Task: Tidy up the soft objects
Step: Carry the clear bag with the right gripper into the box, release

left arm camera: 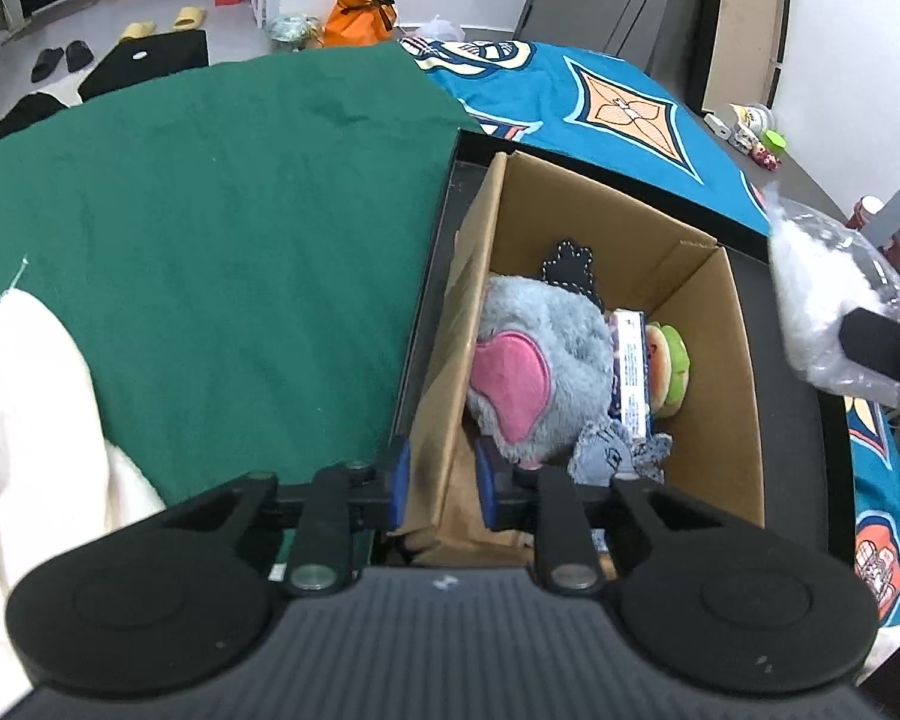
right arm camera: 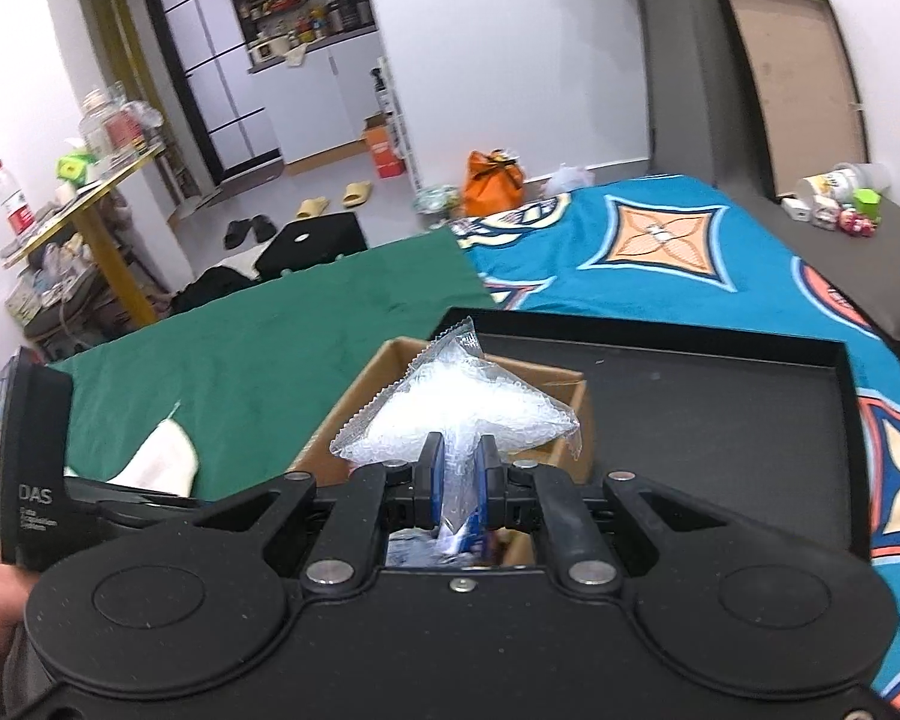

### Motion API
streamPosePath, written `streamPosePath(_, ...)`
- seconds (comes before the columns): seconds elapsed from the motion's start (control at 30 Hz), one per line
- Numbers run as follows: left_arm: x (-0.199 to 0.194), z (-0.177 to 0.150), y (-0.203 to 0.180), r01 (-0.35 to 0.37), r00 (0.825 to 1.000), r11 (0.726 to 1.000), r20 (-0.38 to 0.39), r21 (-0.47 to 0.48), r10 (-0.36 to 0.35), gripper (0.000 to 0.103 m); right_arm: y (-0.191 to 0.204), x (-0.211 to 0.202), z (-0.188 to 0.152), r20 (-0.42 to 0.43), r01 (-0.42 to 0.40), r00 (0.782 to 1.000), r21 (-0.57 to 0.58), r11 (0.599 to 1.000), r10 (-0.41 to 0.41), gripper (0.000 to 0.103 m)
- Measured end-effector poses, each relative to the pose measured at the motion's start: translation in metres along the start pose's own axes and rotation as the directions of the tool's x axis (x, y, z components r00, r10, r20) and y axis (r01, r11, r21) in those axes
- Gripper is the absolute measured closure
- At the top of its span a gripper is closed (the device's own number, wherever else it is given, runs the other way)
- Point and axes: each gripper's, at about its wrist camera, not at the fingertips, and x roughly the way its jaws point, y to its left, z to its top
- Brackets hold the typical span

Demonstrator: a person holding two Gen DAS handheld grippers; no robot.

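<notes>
A cardboard box stands in a black tray. Inside lie a grey plush with a pink ear, a plush burger, a small printed packet and a grey cloth toy. My left gripper straddles the box's near left wall, its pads close on either side of the cardboard. My right gripper is shut on a clear bag of white filling and holds it above the box. The bag also shows at the right of the left wrist view.
A green cloth and a blue patterned cloth cover the surface. A white cloth lies at the near left. Small toys and a cup sit at the far right. Slippers and an orange bag are on the floor.
</notes>
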Motion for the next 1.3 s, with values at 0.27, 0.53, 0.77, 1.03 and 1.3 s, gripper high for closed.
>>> streamPosePath(0.27,0.001,-0.001,0.008,0.025,1.000,0.999,0.008,-0.033,-0.025,0.090,0.026,0.009,-0.003,-0.032,-0.051,0.998,-0.022,0.998,0.050,0.092)
streamPosePath(0.53,0.001,-0.002,0.010,0.032,0.999,0.999,0.007,-0.034,-0.031,0.090,0.040,0.021,-0.008,-0.112,-0.153,0.983,-0.030,0.988,0.149,0.068)
streamPosePath(0.77,-0.002,-0.001,0.007,0.009,1.000,1.000,0.014,-0.029,-0.008,0.090,0.016,0.008,-0.021,-0.119,-0.072,0.990,0.010,0.997,0.073,0.063)
streamPosePath(1.03,-0.010,0.003,-0.008,-0.033,0.999,0.999,0.013,0.016,0.032,0.085,-0.014,-0.011,-0.028,-0.111,-0.010,0.994,0.054,0.999,0.016,0.055)
streamPosePath(1.3,-0.027,0.008,-0.029,-0.051,0.998,0.997,0.034,0.056,0.049,0.052,-0.034,-0.032,-0.032,-0.086,0.016,0.996,0.094,0.995,-0.008,0.045)
